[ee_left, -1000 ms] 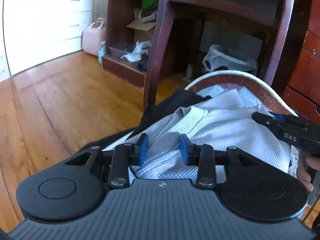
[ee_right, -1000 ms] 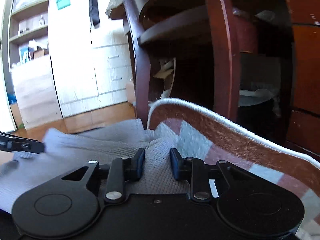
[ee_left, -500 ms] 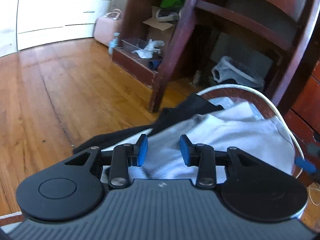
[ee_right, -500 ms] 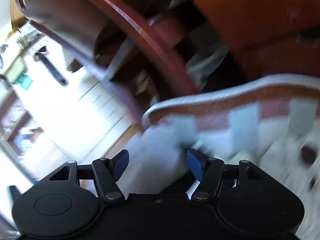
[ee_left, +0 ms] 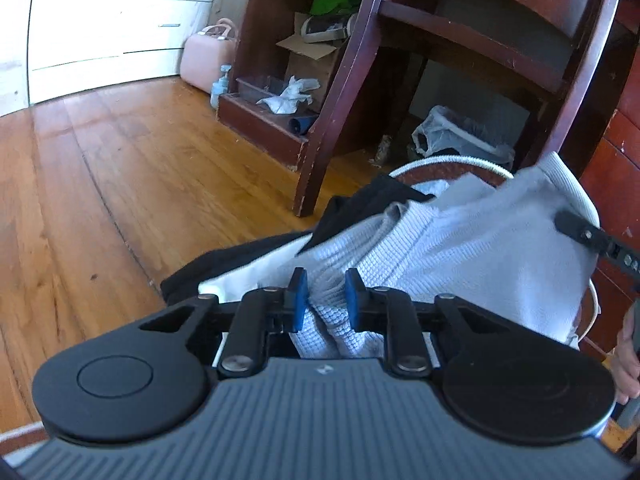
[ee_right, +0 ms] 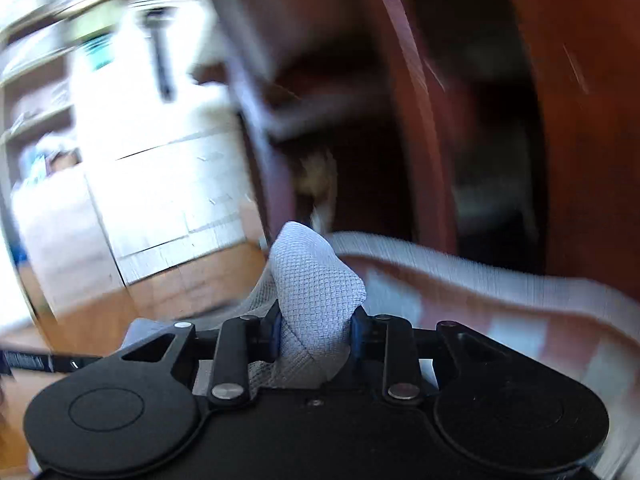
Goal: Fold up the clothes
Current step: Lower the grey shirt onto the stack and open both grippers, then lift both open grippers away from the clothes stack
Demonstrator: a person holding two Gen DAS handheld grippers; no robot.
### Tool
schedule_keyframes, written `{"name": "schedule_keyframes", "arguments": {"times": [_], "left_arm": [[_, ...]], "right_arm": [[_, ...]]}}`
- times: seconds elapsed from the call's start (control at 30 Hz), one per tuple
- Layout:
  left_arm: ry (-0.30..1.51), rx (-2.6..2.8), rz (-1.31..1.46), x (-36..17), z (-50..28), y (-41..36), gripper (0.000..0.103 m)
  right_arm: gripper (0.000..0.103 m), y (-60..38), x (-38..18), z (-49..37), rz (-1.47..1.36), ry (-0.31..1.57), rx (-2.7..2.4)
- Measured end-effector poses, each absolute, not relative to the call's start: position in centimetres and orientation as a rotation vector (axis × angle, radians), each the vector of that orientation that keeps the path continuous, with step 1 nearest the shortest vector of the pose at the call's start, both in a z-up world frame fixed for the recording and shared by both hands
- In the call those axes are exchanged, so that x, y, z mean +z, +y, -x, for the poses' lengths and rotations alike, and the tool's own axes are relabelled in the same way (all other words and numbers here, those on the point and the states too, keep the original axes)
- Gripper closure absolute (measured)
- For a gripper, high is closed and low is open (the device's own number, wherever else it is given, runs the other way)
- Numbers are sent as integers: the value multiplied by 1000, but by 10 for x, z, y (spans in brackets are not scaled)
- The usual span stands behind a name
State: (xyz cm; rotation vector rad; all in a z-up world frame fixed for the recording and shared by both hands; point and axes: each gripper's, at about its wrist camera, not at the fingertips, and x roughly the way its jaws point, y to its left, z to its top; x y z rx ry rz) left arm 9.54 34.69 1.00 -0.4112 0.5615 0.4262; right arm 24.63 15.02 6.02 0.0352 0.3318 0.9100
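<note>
Both tongs closing on my pale-blue knit garment (ee_left: 460,248): left tongs (ee_left: 326,290) pinch a fold; right tongs (ee_right: 316,330) clasp a bunched corner, its view blurred.

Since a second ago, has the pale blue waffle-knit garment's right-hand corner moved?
Yes. The pale blue waffle-knit garment has been lifted by the right tongs, which are closing on it; its corner now stands above the rug's white edge.

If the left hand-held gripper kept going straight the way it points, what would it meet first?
The light blue waffle-knit garment: a fold already sits between the closing jaws of the left hand-held gripper, and more cloth lies directly ahead.
</note>
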Motion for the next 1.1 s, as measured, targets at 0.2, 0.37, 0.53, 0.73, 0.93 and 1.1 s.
{"name": "schedule_keyframes", "arguments": {"times": [0.2, 0.37, 0.53, 0.73, 0.93, 1.1], "left_arm": [[570, 501, 364, 18, -92, 334, 72], [623, 561, 338, 35, -81, 320, 31], [665, 504, 356, 52, -64, 298, 15], [762, 402, 274, 91, -58, 264, 9], [781, 494, 186, 108, -44, 218, 8], [771, 439, 171, 105, -15, 196, 8]], "right_arm": [[30, 156, 28, -283, 51, 513, 760], [25, 144, 60, -237, 185, 393, 632], [25, 115, 94, -181, 101, 428, 842], [25, 103, 119, -142, 86, 482, 869], [24, 87, 138, -118, 20, 547, 937], [22, 64, 145, -86, 49, 556, 971]]}}
